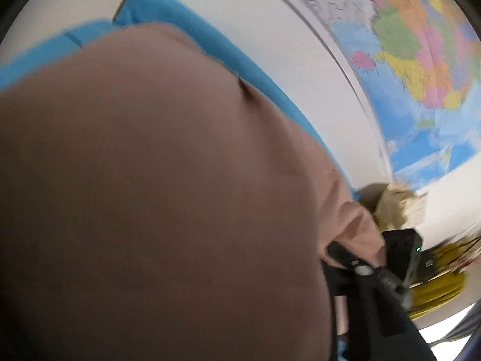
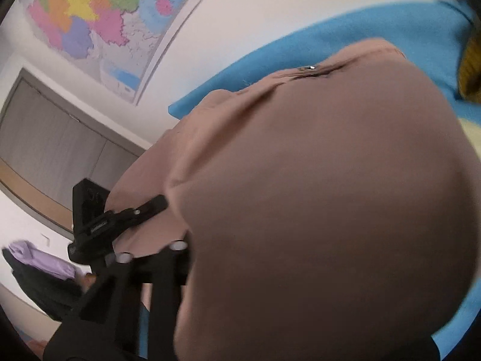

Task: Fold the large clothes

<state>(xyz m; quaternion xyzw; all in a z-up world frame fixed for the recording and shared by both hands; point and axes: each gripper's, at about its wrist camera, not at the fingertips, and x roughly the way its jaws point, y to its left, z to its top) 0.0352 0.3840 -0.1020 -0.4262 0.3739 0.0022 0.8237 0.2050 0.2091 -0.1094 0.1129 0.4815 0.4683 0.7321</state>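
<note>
Left wrist view: right tool [image 1: 357,248] clenched on brown garment [image 1: 150,180] over blue worktop [image 1: 210,39]. Right wrist view: left tool [image 2: 168,225] likewise grips it.

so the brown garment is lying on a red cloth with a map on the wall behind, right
Not quite: the cloth under the brown garment is blue, not red. The right wrist view shows it plainly, and the left wrist view agrees. The rest holds: the garment lies on it, and a coloured map hangs on the wall behind.
</note>
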